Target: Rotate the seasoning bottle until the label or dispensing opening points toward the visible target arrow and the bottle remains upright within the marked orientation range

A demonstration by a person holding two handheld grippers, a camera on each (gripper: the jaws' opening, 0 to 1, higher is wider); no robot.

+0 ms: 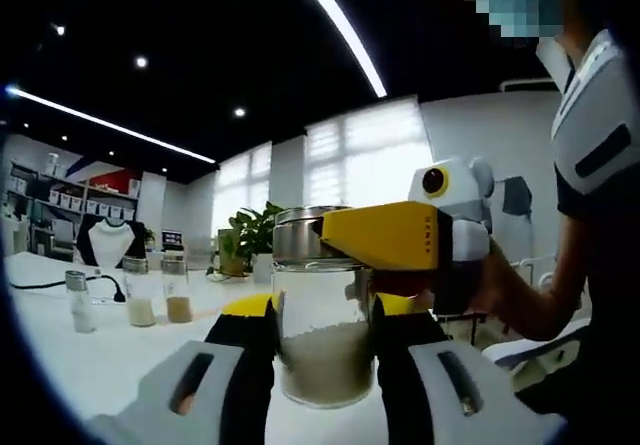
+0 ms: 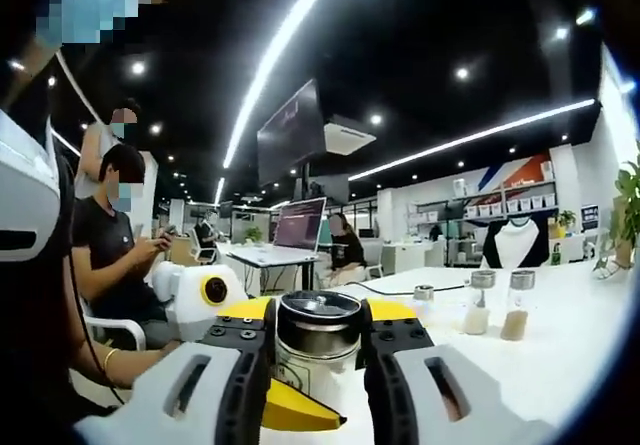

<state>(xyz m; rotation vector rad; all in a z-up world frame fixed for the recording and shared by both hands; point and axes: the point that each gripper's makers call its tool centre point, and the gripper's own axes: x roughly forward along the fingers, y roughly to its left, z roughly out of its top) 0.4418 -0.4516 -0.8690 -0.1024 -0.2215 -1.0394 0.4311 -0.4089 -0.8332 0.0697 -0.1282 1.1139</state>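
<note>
An open office with a dark ceiling, long light strips and bright windows surrounds a white desk point(image 1: 100, 360).

In the left gripper view, from left to right: a cable lies on the desk, then a small shaker point(image 1: 80, 303), then 2 glass jars point(image 1: 158, 292) side by side, one with pale powder and one with brown. A potted plant point(image 1: 252, 237) stands farther back by the windows. At the centre stands the seasoning bottle point(image 1: 322, 315), upright on the desk, glass with a metal cap and grainy filling in its lower part. The left gripper point(image 1: 324, 360) has its black jaws closed against both sides of the glass body. The right gripper point(image 1: 385, 237) comes in from the right, its yellow jaw lying against the cap, held by a person's hand point(image 1: 495, 283).

The right gripper view looks from the other side. At left a seated person point(image 2: 115, 245) looks down at something in their hands; farther right is a laptop point(image 2: 298, 227) on another desk. The right gripper point(image 2: 318, 350) has its jaws pressed on either side of the bottle's metal cap point(image 2: 318, 317). The yellow jaws of the left gripper point(image 2: 290, 405) show below it. To the right stand the same small shaker and 2 jars point(image 2: 498, 307). No arrow mark can be made out in either view.
</note>
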